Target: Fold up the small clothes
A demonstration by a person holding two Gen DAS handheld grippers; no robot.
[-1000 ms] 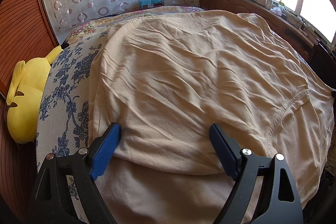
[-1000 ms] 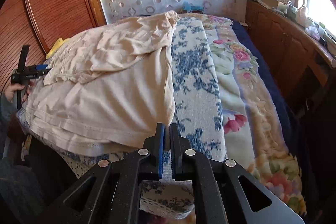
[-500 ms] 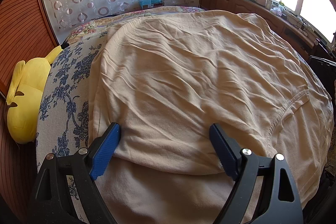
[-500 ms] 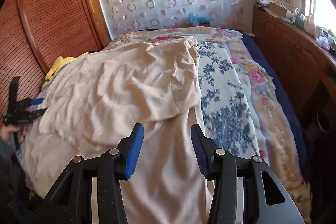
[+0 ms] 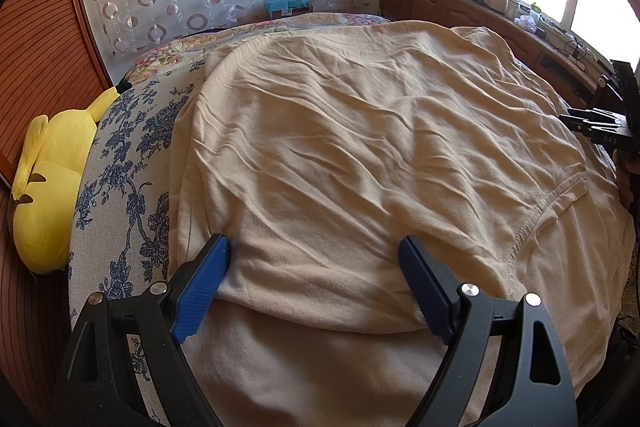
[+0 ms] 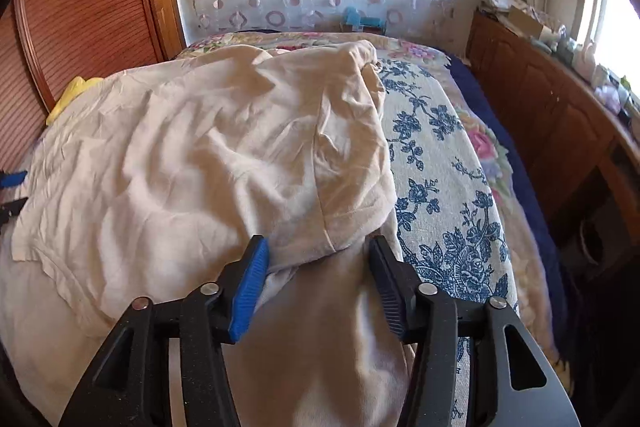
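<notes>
Both tongs, left (image 5: 314, 285) and right (image 6: 318, 279), are gaping open, gripping nothing, over the wrinkled beige cotton shirt (image 5: 360, 147) lying folded across the floral-quilted bed (image 6: 440, 187); pinching matching corners squarely is likely keeping folds even.

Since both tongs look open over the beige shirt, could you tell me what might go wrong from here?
The left tongs straddle the beige shirt where layers overlap, so closing could pinch both. The right tongs straddle the rumpled folded-over flap; gripping there could bunch it further.
</notes>
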